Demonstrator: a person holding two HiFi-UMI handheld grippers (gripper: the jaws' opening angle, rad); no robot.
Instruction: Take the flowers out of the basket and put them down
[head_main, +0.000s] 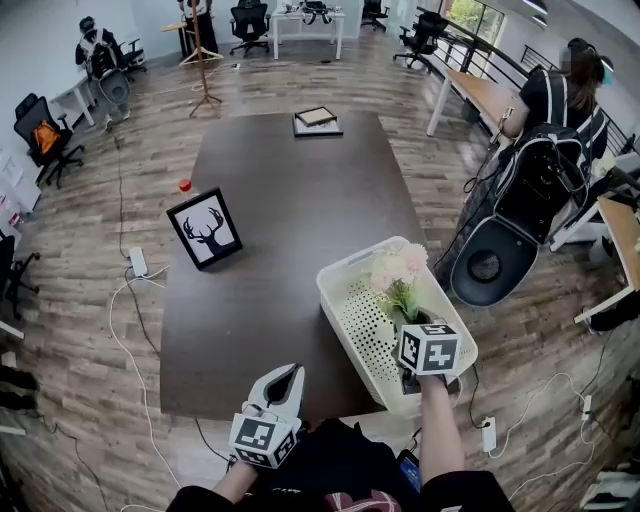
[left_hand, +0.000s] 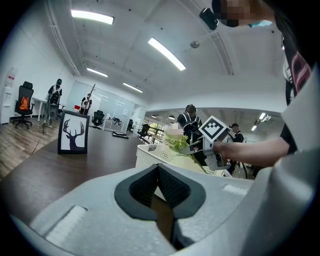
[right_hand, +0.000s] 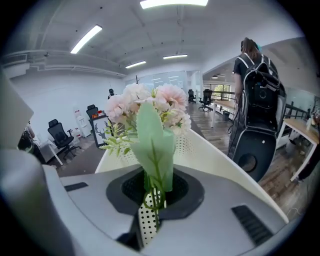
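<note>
**A:** Where are the flowers (head_main: 400, 272)?

**B:** In the right gripper (right_hand: 151, 197). Its jaws are nearly together and pinch the green stems low down. The pink and white blooms stand upright past the jaws.

**A:** And are they out of the basket (head_main: 345, 305)?

**B:** The blooms rise above its rim, over its middle. I cannot tell whether the stem ends are clear of its floor, because the gripper's cube covers them in the head view.

**A:** Where does the basket sit?

**B:** On the table (head_main: 290, 210), at the 5 o'clock corner, turned at a slant. Its near end reaches past the table's edge.

**A:** What about the left gripper (head_main: 288, 372)?

**B:** It is at the table's 6 o'clock edge, at about 8 o'clock from the basket and apart from it. Its jaws are closed with nothing between them.

**A:** Is anything else on the table?

**B:** A deer picture (head_main: 205, 228) stands propped near 9 o'clock. A frame (head_main: 317, 121) lies flat at 12 o'clock.

**A:** And around the table?

**B:** A person (head_main: 560, 100) with a backpack stands off it at 2 o'clock, back turned.
</note>
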